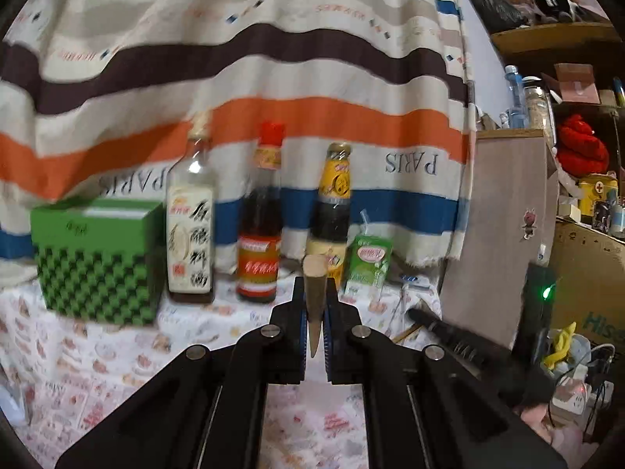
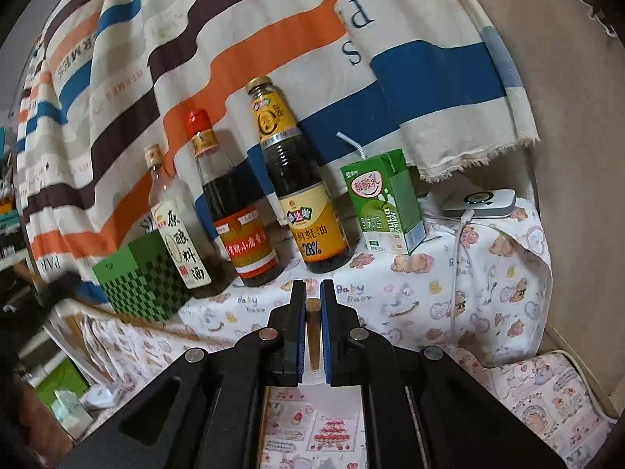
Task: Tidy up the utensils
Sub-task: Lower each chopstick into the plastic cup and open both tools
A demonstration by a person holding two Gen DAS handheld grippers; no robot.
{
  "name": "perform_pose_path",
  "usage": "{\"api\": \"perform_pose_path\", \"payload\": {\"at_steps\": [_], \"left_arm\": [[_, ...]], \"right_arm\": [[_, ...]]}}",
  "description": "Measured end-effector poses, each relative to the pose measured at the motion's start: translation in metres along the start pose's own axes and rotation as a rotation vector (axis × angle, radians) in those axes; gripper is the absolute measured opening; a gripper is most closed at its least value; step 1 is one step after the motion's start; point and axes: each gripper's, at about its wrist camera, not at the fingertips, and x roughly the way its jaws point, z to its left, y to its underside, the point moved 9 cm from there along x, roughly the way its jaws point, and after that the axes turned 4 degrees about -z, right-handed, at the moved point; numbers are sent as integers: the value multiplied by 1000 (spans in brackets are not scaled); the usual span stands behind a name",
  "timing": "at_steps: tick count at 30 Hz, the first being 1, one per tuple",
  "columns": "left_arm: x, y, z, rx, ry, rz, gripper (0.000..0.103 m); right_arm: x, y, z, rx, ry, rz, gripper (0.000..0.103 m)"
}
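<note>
In the left wrist view my left gripper (image 1: pixel 315 285) is shut on a tapered wooden utensil handle (image 1: pixel 315 305), whose round butt end pokes out past the fingertips. The right wrist view shows my right gripper (image 2: pixel 313 287) shut on a thinner wooden handle (image 2: pixel 313 324) that stands between the blue pads. What lies at the other end of each handle is hidden under the jaws. Both grippers hang above the patterned tablecloth (image 2: pixel 429 305), pointing at a row of bottles.
Along the back stand a green checkered box (image 1: pixel 97 262), a clear bottle (image 1: pixel 191 230), a red-capped sauce bottle (image 1: pixel 259 230), a yellow-labelled oyster sauce bottle (image 2: pixel 308 203) and a green milk carton (image 2: pixel 384 203). A striped cloth (image 1: pixel 273 78) hangs behind. A white device with a cable (image 2: pixel 480 201) lies right.
</note>
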Motion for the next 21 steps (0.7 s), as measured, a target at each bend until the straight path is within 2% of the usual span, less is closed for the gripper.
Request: {"api": "perform_pose_path", "payload": {"at_steps": [1,3,6,10,12,14,16,20,21], "left_arm": [[5,-4,-5,10,-9,1,6],[17,-7,-17,13,33,15,6],[41,-3,-30,42,28,41,6],[71,16,-38,73,-2,97,6],[83,28,-39,79,-17,120,6],[93,37,-36,77,-27,140,6],[103,47,-32,70,-43,160,6],[112,63,-21,29,-44,193,6],[112,65,-19,21,-45,195,6]], "right_arm": [[1,2,1,-6,2,6,8],[3,4,0,-7,2,17,8],[4,7,-4,2,6,29,8],[6,8,-11,63,-31,70,11],[8,9,-16,89,-34,81,17],[8,9,-19,98,-33,85,35],[7,8,-22,118,-37,80,44],[1,3,-22,115,-42,56,62],[0,2,-21,107,-40,53,63]]}}
